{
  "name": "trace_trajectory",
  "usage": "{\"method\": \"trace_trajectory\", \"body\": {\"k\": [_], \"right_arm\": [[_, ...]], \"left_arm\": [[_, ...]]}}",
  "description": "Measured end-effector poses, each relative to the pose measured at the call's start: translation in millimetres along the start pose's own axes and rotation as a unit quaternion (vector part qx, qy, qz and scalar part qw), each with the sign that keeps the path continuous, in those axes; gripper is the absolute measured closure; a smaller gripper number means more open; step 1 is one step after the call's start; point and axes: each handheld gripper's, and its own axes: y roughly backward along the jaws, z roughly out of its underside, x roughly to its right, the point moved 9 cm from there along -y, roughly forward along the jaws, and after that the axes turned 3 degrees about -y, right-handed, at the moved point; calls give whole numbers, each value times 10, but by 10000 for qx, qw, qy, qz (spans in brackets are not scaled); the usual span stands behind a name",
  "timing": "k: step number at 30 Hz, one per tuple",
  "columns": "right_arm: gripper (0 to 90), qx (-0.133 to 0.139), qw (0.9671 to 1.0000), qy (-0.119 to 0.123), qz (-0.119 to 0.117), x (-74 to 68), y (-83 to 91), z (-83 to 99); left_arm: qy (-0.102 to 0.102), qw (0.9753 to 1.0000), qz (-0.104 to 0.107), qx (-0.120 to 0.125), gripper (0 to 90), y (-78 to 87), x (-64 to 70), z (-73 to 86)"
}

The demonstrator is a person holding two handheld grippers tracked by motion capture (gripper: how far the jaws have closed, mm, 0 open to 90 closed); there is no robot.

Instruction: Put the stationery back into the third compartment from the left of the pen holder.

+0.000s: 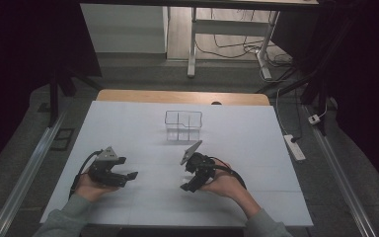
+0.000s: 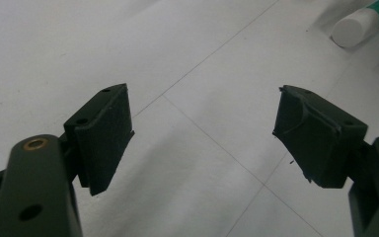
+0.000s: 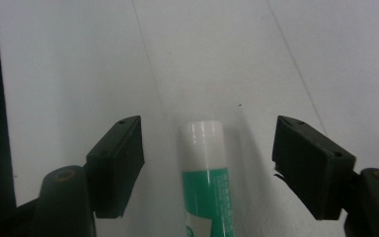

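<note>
Glue stick (image 3: pixel 206 177) lies loose between the spread jaws of the right gripper (image 3: pixel 208 163), so an off-centre squeeze could roll it across the white table (image 3: pixel 69 74); the left gripper (image 2: pixel 202 133) gapes empty.

A white plastic tube with a green printed label and white cap (image 3: pixel 206 177) lies flat on the white table. Its cap end (image 2: pixel 354 29) is rounded and closed.

Bare table (image 3: pixel 69 64) flanks the tube (image 3: pixel 207 182) on both sides (clear organizer (image 1: pixel 183 125) stands well apart).

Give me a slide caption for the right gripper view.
Open right gripper straddling a green-and-white tube lying on the white table.
</note>
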Motion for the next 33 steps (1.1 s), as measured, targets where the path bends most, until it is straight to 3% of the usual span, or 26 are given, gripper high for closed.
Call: {"method": "trace_trajectory", "body": {"k": [1,2,12,17,23,25,27,33], "right_arm": [[308,-89,10000,-27,-2,-15,-15,12],[321,-86,9998,156,4,1,-42,5],[454,-462,9985,287,96,-8,-160,49],[628,-593,9972,396,208,6,-180,67],[638,-600,9967,484,259,-1,-178,69],[638,-591,9965,547,242,5,-167,70],[638,-498,9973,464,292,13,-135,55],[639,-16,9991,283,301,64,43,-15]], "left_arm": [[-3,10000,5,0,219,0,1,0],[-5,10000,7,-2,219,-1,1,0],[-7,10000,4,-17,219,-3,0,5],[-7,10000,9,-35,219,-8,1,11],[1,10000,14,-32,219,-11,2,15],[13,10000,21,-19,219,-6,-3,16],[29,10000,17,-11,219,-2,-10,18],[24,10000,15,-18,219,-2,-12,24]]}}
